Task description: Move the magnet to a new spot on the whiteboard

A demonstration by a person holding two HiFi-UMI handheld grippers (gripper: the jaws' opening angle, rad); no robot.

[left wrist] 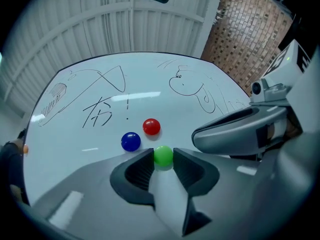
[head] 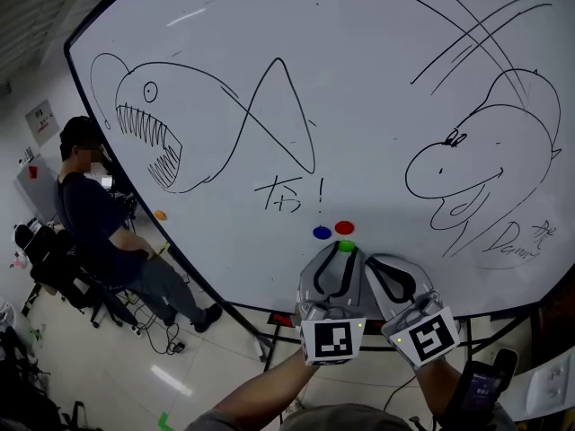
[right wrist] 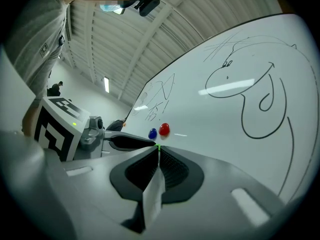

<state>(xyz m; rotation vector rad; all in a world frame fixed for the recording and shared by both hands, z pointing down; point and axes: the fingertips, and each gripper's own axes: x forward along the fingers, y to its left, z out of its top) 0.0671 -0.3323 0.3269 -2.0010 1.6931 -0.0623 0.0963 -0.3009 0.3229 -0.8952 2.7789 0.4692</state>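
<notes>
Step in hand: pick-up, the magnet not yet relocated

Left to right:
- seated person [head: 92, 206] beyond the whiteboard's left edge, not involved
- whiteboard [head: 359, 70]: glossy white sheet with ceiling-light glare; black marker sketches of a toothy fish at left, a scribbled character with an exclamation mark in the middle, a smiling long-necked creature at right
- low centre, three small smooth shiny round-topped magnets in a tight cluster: blue magnet [left wrist: 130, 142] at left, red magnet [left wrist: 151, 126] just right of it and farther up the board, green magnet [left wrist: 163, 155] nearest the bottom edge, close to both but apart from them
- left tongs [head: 345, 257]: grey moulded shell, dark ribbed pads; tips straddle the green magnet and look to press it on both sides, so they read as grasping it, with the magnet sitting on the board
- right tongs [right wrist: 158, 148]: just right of the left pair, clenched on nothing, tips near the board, idle

Next move, as a judgement: hold the pinch firm, break the magnet off the board or slide it, and carry it to bare white away from the cluster. A round slick cap could squirt out of the pads. Steer clear of the blue and red ones so they don't snap together
</notes>
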